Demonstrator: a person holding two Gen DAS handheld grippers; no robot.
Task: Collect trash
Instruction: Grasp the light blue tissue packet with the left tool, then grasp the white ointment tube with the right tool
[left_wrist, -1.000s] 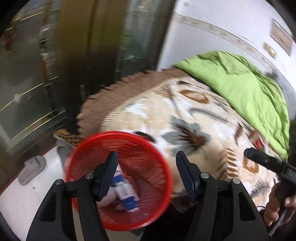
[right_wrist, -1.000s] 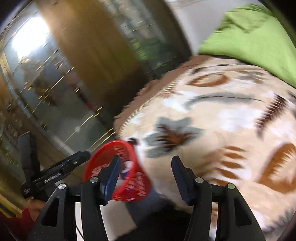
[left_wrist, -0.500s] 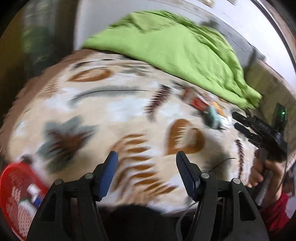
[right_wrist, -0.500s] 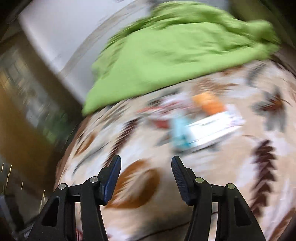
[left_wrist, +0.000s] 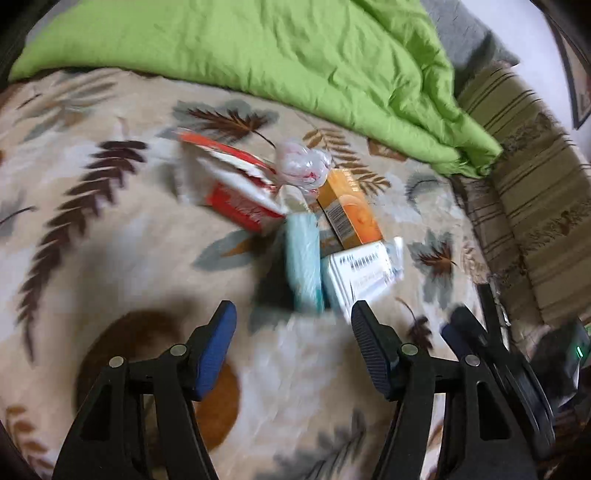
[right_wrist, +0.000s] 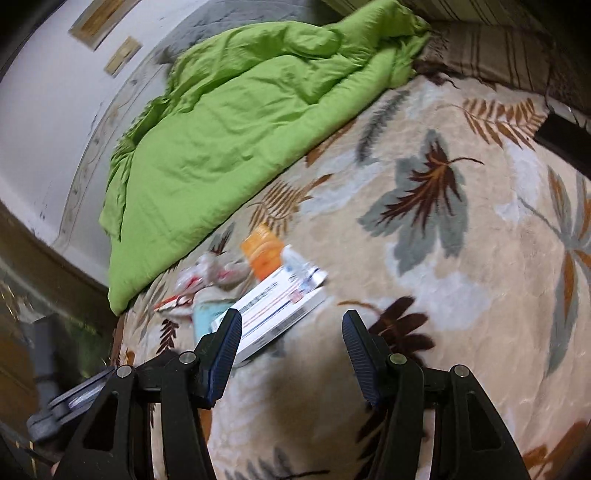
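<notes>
A heap of trash lies on the leaf-patterned blanket (left_wrist: 122, 236). It holds a red and white carton (left_wrist: 236, 184), a crumpled clear plastic bag (left_wrist: 301, 168), an orange box (left_wrist: 347, 214), a light blue pack (left_wrist: 303, 262) and a white box (left_wrist: 360, 273). My left gripper (left_wrist: 293, 325) hovers open just in front of the light blue pack and the white box, holding nothing. In the right wrist view my right gripper (right_wrist: 291, 332) is open and empty, with the white box (right_wrist: 280, 306) just beyond its left finger and the orange box (right_wrist: 264, 253) farther back.
A crumpled green duvet (left_wrist: 280, 55) covers the far side of the bed. A striped brown cushion (left_wrist: 532, 206) lies at the right. The right gripper's body (left_wrist: 491, 362) shows at the lower right of the left wrist view. A white wall (right_wrist: 44, 92) stands behind the bed.
Both grippers have swung away from the red basket beside the bed and over to the trash heap on the blanket. The basket has left both views. Both stay open.
</notes>
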